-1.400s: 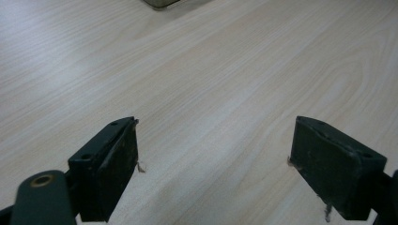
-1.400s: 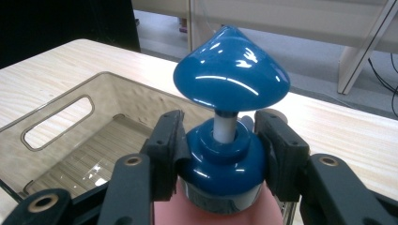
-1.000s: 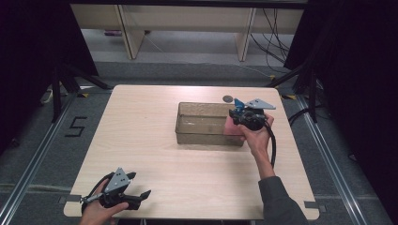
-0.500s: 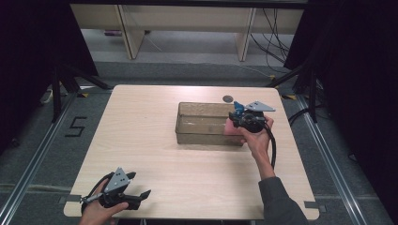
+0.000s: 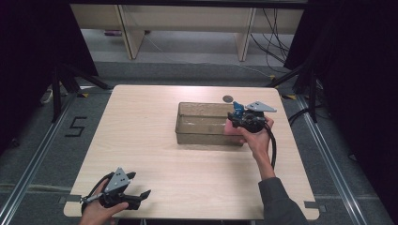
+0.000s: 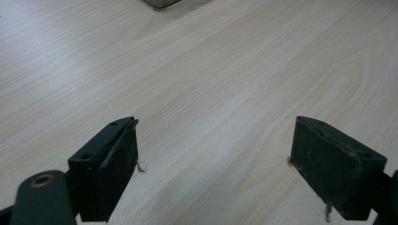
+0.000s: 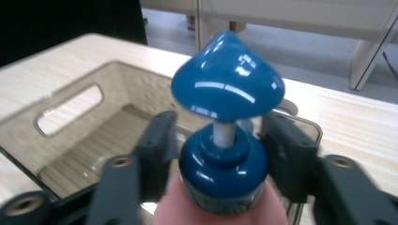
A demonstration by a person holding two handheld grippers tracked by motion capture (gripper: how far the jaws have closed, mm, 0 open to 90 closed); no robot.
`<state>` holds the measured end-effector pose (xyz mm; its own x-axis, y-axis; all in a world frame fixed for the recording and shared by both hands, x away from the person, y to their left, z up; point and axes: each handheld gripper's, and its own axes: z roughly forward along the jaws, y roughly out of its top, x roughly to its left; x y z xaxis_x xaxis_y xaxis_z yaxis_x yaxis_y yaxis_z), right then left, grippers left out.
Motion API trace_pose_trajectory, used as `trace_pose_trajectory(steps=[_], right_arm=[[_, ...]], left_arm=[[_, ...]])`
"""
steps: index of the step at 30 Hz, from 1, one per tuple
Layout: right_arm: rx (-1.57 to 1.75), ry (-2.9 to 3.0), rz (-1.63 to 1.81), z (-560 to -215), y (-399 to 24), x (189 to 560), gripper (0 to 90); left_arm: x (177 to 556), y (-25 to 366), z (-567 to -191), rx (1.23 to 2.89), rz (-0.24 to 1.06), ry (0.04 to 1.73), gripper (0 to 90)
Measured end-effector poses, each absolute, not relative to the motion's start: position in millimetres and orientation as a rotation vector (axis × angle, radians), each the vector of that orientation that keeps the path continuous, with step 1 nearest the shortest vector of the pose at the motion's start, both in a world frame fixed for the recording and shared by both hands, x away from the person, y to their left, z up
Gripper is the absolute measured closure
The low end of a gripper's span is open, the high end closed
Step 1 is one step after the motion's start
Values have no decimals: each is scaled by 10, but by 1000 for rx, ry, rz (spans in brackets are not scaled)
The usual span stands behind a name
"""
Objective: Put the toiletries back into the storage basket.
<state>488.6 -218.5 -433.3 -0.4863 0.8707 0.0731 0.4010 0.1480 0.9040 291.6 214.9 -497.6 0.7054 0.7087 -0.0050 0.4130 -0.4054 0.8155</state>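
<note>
A pink bottle (image 7: 206, 206) with a blue pump cap (image 7: 227, 84) stands upright at the right end of a clear plastic bin (image 5: 202, 105). From above the bottle shows as a pink patch (image 5: 230, 127) under the blue cap. My right gripper (image 7: 220, 154) sits around the bottle's blue collar. Its jaws have just been opening, and the pads now stand slightly off the collar on both sides. My left gripper (image 5: 141, 199) rests at the table's near left corner. In its own view, the left gripper (image 6: 213, 159) is open wide over bare wood.
The bin's inside (image 7: 94, 154) looks bare, with a cut-out handle in its end wall. A small dark round disc (image 5: 228, 98) lies on the table just behind the bin. Light wood stretches between the bin and the left gripper. Dark floor and shelf legs lie beyond the table.
</note>
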Motion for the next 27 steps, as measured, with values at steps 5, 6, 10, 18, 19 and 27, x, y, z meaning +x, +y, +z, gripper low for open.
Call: trace_pose_trajectory(steps=[5, 6, 10, 18, 19, 27], right_arm=[[1278, 1934, 1349, -4309, -2204, 4862, 307], [1278, 1934, 1349, -4309, -2204, 4862, 307], [1300, 1913, 1352, -4311, -2214, 4847, 263], [1317, 1894, 1350, -4285, -2224, 4806, 204], [1323, 1902, 1346, -4275, -2226, 4795, 201], [1324, 1888, 1345, -4253, -2232, 4715, 181]], left_arm=[[2915, 2146, -4977, 2052, 435, 855, 149], [2916, 2147, -4977, 2051, 435, 855, 149], [2917, 2148, -4977, 2047, 430, 853, 149], [2917, 2151, -4976, 2045, 431, 853, 149], [2917, 2152, -4975, 2045, 431, 854, 149], [2918, 2148, -4977, 2043, 429, 855, 149]])
